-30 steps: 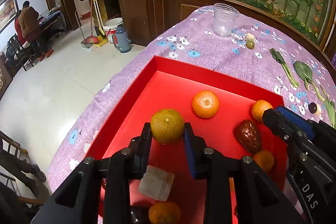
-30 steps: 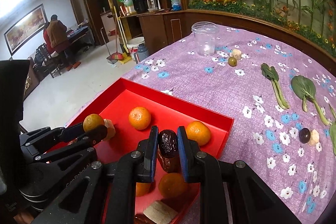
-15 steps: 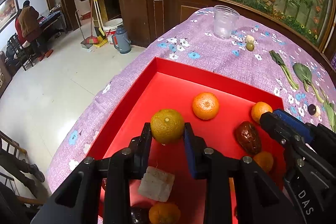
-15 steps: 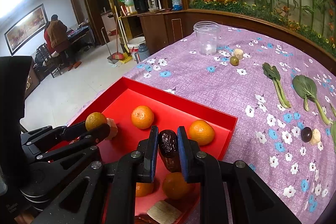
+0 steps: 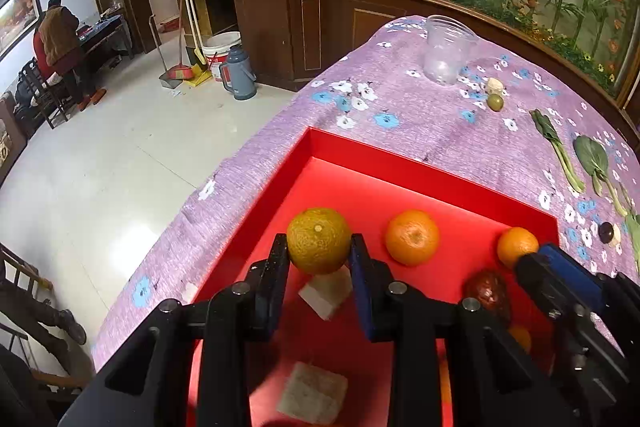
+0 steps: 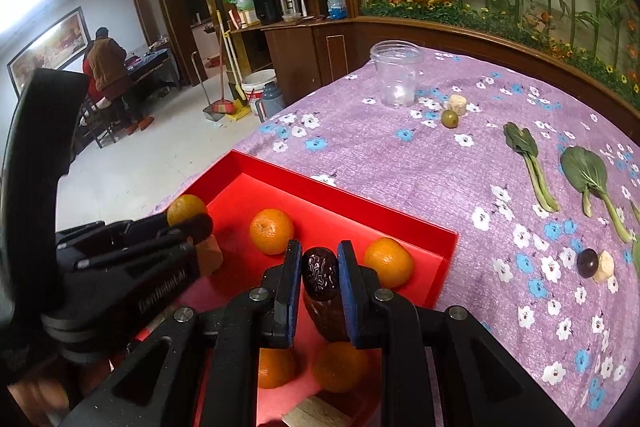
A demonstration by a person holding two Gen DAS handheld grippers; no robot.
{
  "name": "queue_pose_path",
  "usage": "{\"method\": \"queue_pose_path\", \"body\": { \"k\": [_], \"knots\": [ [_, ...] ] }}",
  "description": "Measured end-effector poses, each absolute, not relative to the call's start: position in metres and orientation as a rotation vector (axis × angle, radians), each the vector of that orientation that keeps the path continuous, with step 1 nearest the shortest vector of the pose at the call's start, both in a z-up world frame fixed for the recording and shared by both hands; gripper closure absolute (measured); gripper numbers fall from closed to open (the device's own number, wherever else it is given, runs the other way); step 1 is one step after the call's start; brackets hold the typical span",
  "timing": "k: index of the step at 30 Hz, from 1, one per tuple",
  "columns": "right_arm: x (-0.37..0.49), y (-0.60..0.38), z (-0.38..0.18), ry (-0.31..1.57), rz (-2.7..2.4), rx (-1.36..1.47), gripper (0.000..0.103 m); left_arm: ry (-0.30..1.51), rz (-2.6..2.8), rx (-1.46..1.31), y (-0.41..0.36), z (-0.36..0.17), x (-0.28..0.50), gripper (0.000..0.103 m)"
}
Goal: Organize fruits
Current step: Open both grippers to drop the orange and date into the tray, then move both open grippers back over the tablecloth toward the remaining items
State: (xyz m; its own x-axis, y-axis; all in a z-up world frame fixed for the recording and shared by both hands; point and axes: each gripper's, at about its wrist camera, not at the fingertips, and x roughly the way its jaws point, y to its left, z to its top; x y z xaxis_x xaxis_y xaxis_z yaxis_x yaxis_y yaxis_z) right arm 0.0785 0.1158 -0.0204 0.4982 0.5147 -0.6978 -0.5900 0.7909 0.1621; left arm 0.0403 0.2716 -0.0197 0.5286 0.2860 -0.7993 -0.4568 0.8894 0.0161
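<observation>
**Fruit sort: mid-task, both hands loaded**

L gripper (image 5: 319,259): fingers clamped on a greenish-yellow citrus (image 5: 319,240), held above the floor of the red tray (image 5: 432,163), near its left wall. A pale cube (image 5: 325,293) sits under/behind it, 2nd cube (image 5: 312,393) lower in frame.

R gripper (image 6: 319,269): fingers pinched narrow on a dark wrinkled date (image 6: 319,273), over the tray's right half. Can't tell if it's fully clear of the floor.

Already in tray: orange mid-tray (image 5: 412,237), orange at right corner (image 5: 516,247), 2 more oranges (image 6: 340,367) near the front edge under the R gripper. So most of the citrus looks collected.

Still out on the purple cloth (image 6: 400,167):
- small green fruit (image 6: 449,117) beside a pale chunk (image 6: 457,104), near the clear cup (image 6: 396,75)
- dark round fruit (image 6: 587,262) touching another pale chunk (image 6: 603,267), right side
- leafy greens (image 6: 588,179), prob not fruit, likely stay

Est: past halfway. Left to do, as I read it: set down the 2 held pieces, then fetch the green and dark fruits. Unclear if the tray needs grouping by type; no dividers visible.
</observation>
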Motion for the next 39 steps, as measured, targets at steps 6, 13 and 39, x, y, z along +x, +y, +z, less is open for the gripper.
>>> {"method": "queue_pose_path", "body": {
  "k": [6, 13, 39],
  "knots": [
    [0.082, 0.104, -0.021, 0.812, 0.639, -0.086, 0.083, 0.923, 0.430, -0.190, 0.272, -0.026, 0.045, 0.074],
    [0.084, 0.103, -0.028, 0.827, 0.637, -0.087, 0.083, 0.924, 0.422, -0.164, 0.268, -0.027, 0.048, 0.074],
    [0.100, 0.112, -0.037, 0.856, 0.608, -0.089, 0.038, 0.960, 0.441, -0.164, 0.269, -0.032, 0.056, 0.036]
  ]
}}
